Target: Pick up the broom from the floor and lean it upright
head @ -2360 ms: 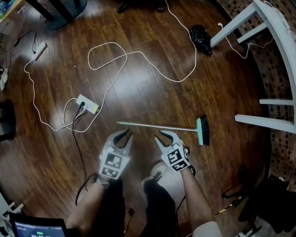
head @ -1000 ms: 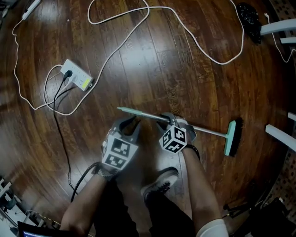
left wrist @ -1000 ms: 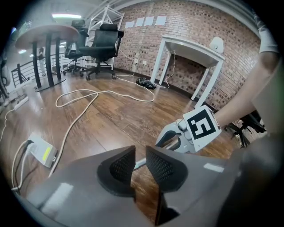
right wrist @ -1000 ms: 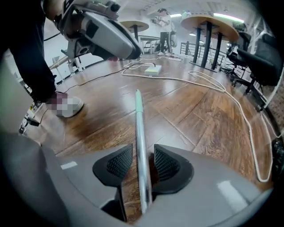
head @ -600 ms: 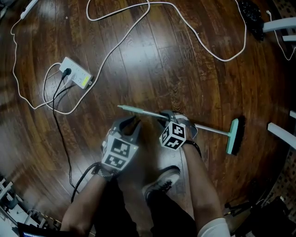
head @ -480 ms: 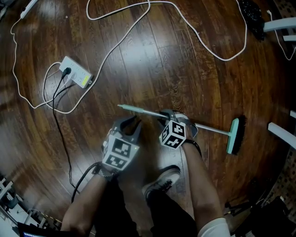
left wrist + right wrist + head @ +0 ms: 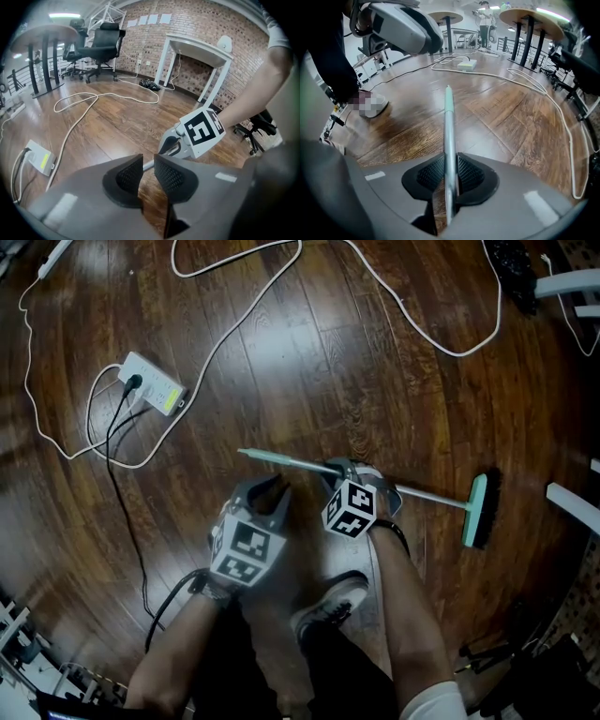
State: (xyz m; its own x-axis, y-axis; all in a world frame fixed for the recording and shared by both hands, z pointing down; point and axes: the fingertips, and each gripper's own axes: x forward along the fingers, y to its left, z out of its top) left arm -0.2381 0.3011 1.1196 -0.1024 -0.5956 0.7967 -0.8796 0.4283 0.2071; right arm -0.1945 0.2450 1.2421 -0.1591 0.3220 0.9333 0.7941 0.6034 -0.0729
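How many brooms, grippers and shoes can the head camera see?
Brooms: 1, the broom
Grippers: 2, the left gripper and the right gripper
Shoes: 1, the shoe
Total: 4

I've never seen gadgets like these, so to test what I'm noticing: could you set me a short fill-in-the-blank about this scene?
The right tool grips the broom by its ____. The left tool holds ____ between its jaws. The broom's brush head lies on the ____ floor.
Missing words: handle; nothing; wooden.
The right tool's jaws have just been closing on that handle.
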